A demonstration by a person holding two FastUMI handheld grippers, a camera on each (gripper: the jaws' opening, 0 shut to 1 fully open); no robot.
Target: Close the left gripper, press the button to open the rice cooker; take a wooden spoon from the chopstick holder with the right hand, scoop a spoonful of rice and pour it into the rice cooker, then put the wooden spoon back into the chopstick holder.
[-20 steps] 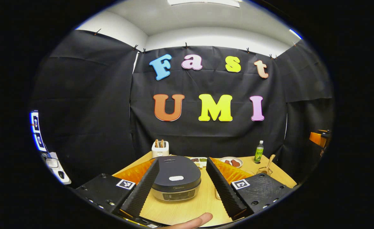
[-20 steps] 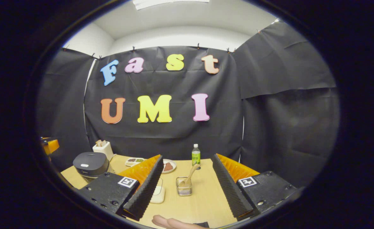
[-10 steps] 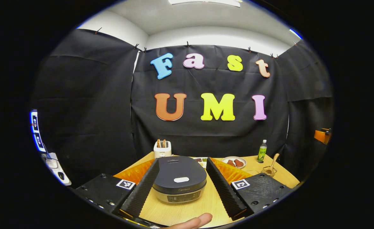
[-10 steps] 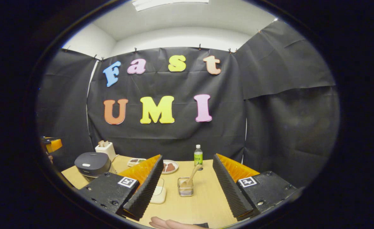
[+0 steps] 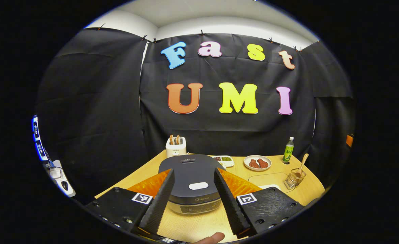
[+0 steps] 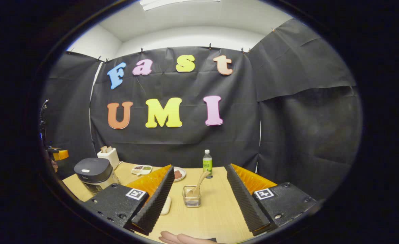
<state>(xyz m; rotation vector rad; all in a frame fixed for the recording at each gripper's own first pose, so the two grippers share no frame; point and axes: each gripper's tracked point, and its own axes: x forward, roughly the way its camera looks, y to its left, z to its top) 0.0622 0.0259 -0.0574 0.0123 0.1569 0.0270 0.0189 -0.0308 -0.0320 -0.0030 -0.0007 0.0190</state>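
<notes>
Here the left gripper (image 5: 193, 191) is hovering over the closed rice cooker (image 5: 193, 181), jaws apart and empty, framing its button (image 5: 198, 185) (likely lining up the press). The right gripper (image 6: 199, 195), wide and empty, is facing the wooden spoon (image 6: 200, 183) standing in its chopstick holder (image 6: 191, 200).

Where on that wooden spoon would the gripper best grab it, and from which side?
Probably the upper handle of the wooden spoon, coming from above and the front. Its bowl sits down in the holder, and the handle leans up and out, free. The right gripper is open.
</notes>
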